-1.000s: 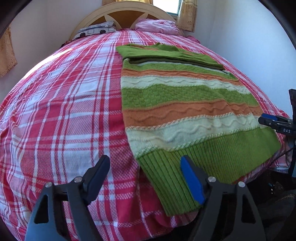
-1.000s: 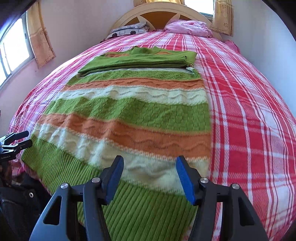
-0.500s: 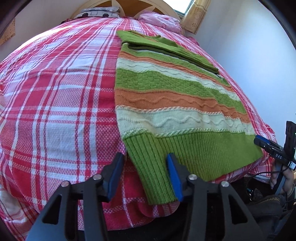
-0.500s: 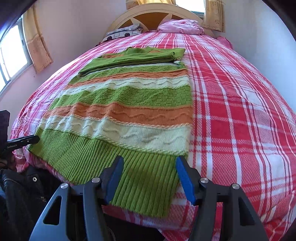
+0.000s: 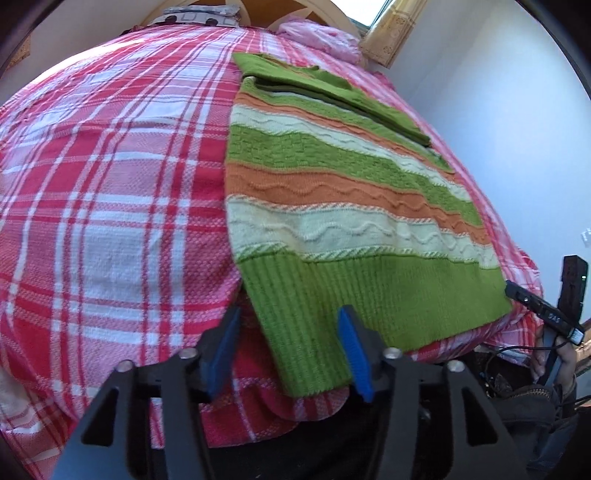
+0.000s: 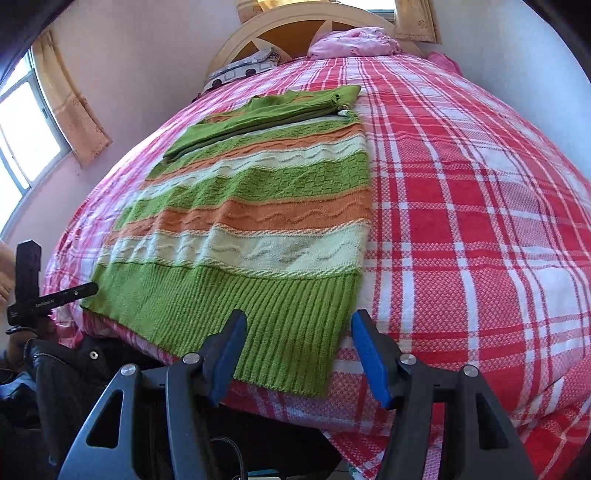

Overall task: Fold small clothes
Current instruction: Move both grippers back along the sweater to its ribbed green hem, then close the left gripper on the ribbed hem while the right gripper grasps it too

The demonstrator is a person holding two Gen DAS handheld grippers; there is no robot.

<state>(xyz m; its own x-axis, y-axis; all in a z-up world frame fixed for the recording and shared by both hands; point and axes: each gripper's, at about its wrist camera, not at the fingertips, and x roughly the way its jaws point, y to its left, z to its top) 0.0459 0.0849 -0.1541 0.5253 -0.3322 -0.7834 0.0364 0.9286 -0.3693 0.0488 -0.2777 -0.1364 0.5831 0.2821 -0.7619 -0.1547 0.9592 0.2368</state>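
A knit sweater with green, orange and cream stripes lies flat on the bed, its sleeves folded across the top and its green ribbed hem hanging over the near edge. It also shows in the right wrist view. My left gripper is open, its jaws on either side of the hem's left corner. My right gripper is open, its jaws on either side of the hem's right corner. Neither is closed on the cloth.
The bed has a red and white plaid cover and a wooden headboard with pillows. A white wall runs close along one side. Dark bags lie on the floor by the bed's foot.
Both grippers have drawn back and down to the sweater's hem at the bed's near edge. The left gripper's jaws, narrower half a second ago, have widened again.
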